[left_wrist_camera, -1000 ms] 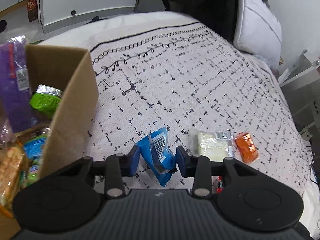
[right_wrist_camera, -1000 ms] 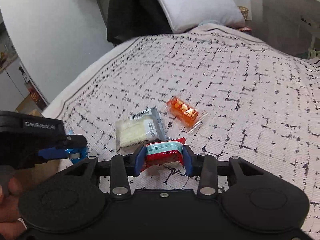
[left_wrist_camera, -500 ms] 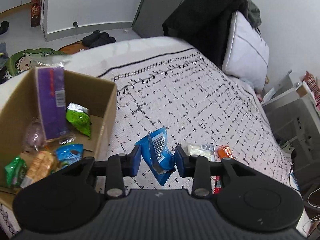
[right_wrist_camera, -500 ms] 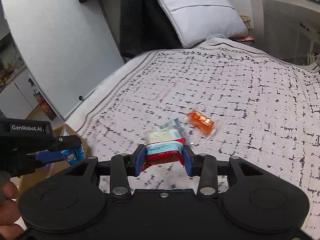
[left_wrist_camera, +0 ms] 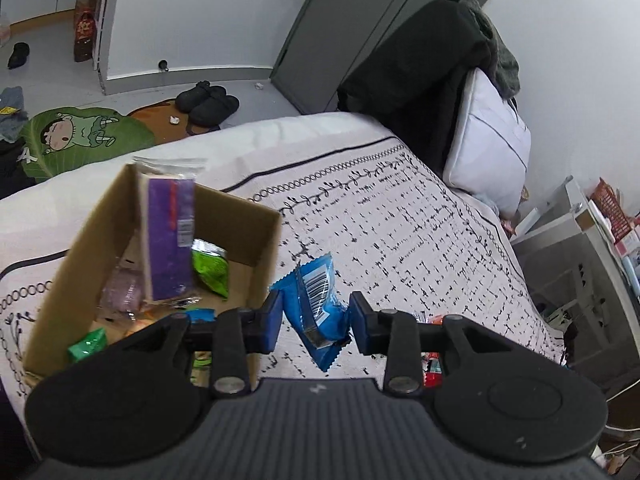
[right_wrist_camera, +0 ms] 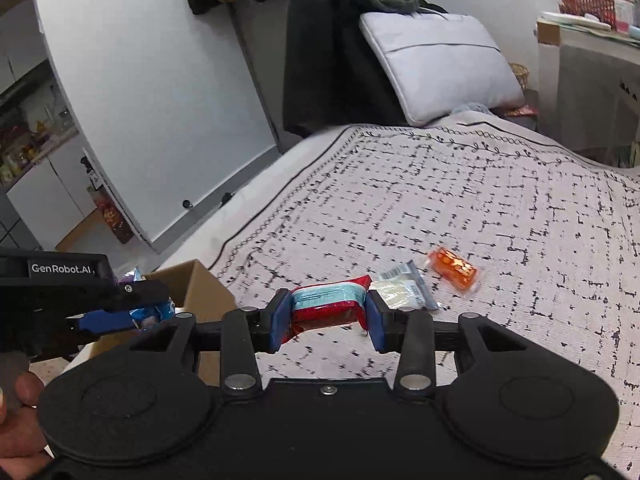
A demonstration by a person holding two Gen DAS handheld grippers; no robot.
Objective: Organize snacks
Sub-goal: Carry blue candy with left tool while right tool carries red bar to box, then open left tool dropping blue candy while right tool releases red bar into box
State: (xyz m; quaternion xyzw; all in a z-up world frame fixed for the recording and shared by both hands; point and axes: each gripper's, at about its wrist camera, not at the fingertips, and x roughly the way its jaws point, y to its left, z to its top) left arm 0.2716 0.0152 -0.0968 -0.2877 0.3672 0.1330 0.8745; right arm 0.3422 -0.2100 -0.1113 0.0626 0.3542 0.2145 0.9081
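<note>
Left wrist view: a bed (left_wrist_camera: pixel 400 216) under a white cover crossed with black dashes fills the middle, a pale pillow (left_wrist_camera: pixel 488 144) propped at its head against a dark garment (left_wrist_camera: pixel 408 88). Past the bed's far edge lie grey floor, a green cartoon mat (left_wrist_camera: pixel 80 136) and a pair of dark slippers (left_wrist_camera: pixel 208 102) before a grey door (left_wrist_camera: pixel 360 20). An open cardboard box (left_wrist_camera: pixel 256 264) sits on the cover at left, its near-right wall just beside the left gripper (left_wrist_camera: pixel 316 320). Inside stand a purple pack (left_wrist_camera: pixel 170 236), tilted, and a green packet (left_wrist_camera: pixel 210 270), with other wrappers below (partly hidden by the gripper body).

The left gripper's jaws are drawn in on a blue snack packet (left_wrist_camera: pixel 316 308), barcode facing up, held clear of the cover and to the right of the box wall. The right gripper (right_wrist_camera: pixel 326 316) has its pads pressed on a red and light-blue snack bar (right_wrist_camera: pixel 328 306), lifted off the bed.

On the cover beyond, in the right wrist view, a pale yellow packet (right_wrist_camera: pixel 402 290) and an orange packet (right_wrist_camera: pixel 454 268) lie near each other, apparently apart. The bed around them is bare cover up to the pillow; a grey cabinet (right_wrist_camera: pixel 592 92) stands along the right side. A hand (right_wrist_camera: pixel 20 420) shows at the lower left corner.
</note>
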